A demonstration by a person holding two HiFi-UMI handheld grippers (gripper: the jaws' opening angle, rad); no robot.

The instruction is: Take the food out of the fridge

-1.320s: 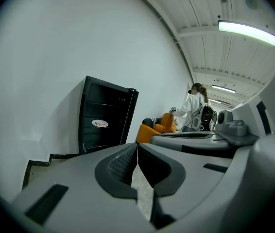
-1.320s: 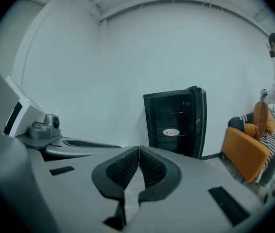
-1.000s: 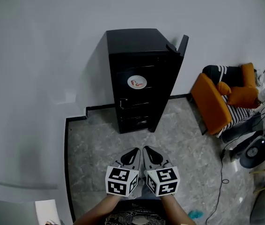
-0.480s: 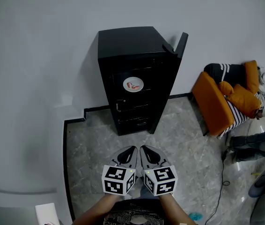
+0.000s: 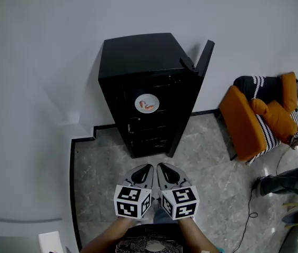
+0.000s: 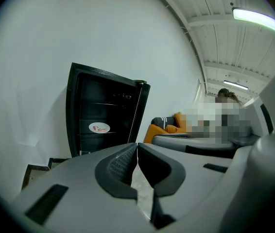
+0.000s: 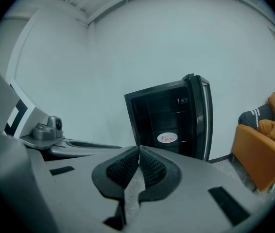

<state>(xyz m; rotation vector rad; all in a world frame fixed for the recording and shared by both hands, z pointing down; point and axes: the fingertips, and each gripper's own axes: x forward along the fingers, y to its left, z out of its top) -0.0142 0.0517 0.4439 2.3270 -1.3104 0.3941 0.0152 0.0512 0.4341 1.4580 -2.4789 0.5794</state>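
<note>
I see my left gripper and right gripper clenched empty, side by side; the far open fridge holds a food plate.

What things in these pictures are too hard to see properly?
- Plate of food in the fridge: too small in every view; only a reddish shape on white shows.
- Fridge's lower shelves, head view: too dark to tell whether anything lies there.
- Person, left gripper view: mostly covered by a mosaic patch.
- Orange armchair, right gripper view: cut off by the picture's right edge.
</note>
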